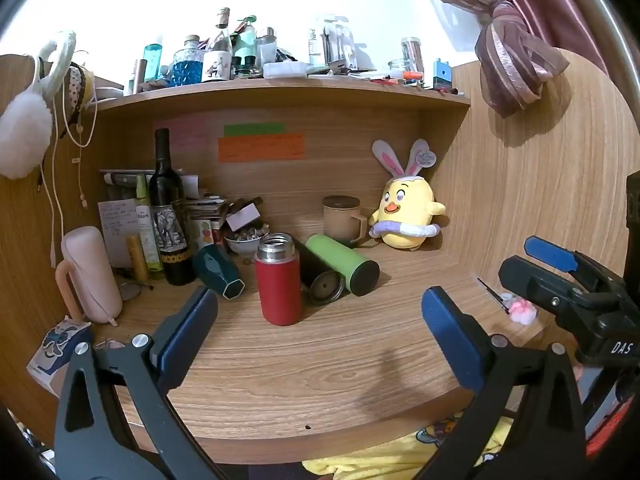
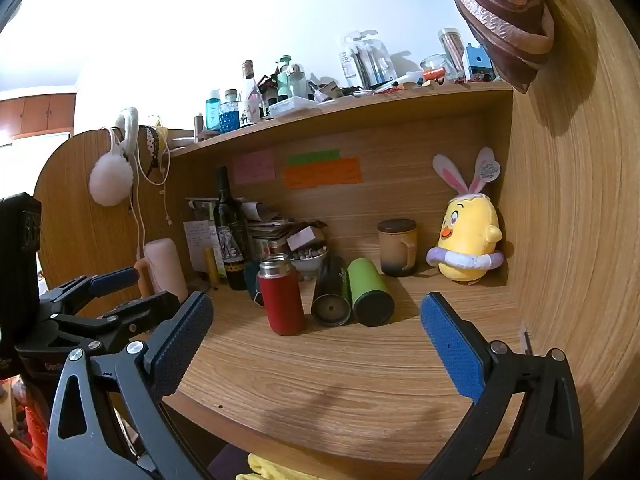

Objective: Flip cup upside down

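Note:
A red cup (image 1: 279,280) with a steel rim stands upright and open-topped on the wooden desk (image 1: 320,380); it also shows in the right wrist view (image 2: 281,295). My left gripper (image 1: 320,340) is open and empty, a short way in front of the cup. My right gripper (image 2: 316,344) is open and empty, in front of and to the right of the cup. The right gripper shows at the right of the left wrist view (image 1: 532,268), and the left gripper at the left of the right wrist view (image 2: 120,292).
A green tumbler (image 1: 344,264) and a black tumbler (image 1: 320,280) lie on their sides right of the cup. A teal cup (image 1: 218,270) lies left of it. A wine bottle (image 1: 170,216), pink flask (image 1: 92,276), brown mug (image 1: 344,216) and yellow plush chick (image 1: 406,208) stand around.

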Available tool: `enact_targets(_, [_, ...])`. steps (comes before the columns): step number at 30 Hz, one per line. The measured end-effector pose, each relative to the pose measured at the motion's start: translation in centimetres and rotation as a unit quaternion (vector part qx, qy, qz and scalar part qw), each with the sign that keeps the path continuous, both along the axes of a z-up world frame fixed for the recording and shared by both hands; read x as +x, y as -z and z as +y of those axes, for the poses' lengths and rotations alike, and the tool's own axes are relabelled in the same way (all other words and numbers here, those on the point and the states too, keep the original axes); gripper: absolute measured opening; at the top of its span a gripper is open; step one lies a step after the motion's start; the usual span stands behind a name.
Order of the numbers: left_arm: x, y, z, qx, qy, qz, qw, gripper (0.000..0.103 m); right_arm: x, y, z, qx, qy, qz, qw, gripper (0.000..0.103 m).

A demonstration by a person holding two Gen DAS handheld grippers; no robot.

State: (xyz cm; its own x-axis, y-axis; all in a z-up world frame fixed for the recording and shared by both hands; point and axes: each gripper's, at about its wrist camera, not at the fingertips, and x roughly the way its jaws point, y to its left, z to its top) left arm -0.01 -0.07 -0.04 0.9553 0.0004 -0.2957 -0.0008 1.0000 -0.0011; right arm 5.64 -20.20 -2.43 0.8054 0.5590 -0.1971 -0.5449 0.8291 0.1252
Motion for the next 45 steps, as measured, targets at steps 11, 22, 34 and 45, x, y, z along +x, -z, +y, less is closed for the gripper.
enact_targets(11, [0.0,0.0,0.0,-0.001,-0.001,0.001,1.0,0.103,-0.1,-0.1,0.1,-0.001,0.0,-0.001,1.0,0.103])
enact_targets(22, [0.0,0.0,0.0,-0.001,0.0,0.003,1.0,0.103,-0.1,0.0,0.1,-0.001,0.001,-0.002,1.0,0.103])
enact_targets(34, [0.0,0.0,0.0,-0.001,0.0,0.003,1.0,0.103,-0.1,0.1,-0.1,-0.001,0.0,-0.001,1.0,0.103])
enact_targets(45, [2.3,1.6,0.2,-0.013,-0.009,0.034,0.9993,0.103,1.4,1.1,-0.4,0.0,-0.003,0.021,1.0,0.103])
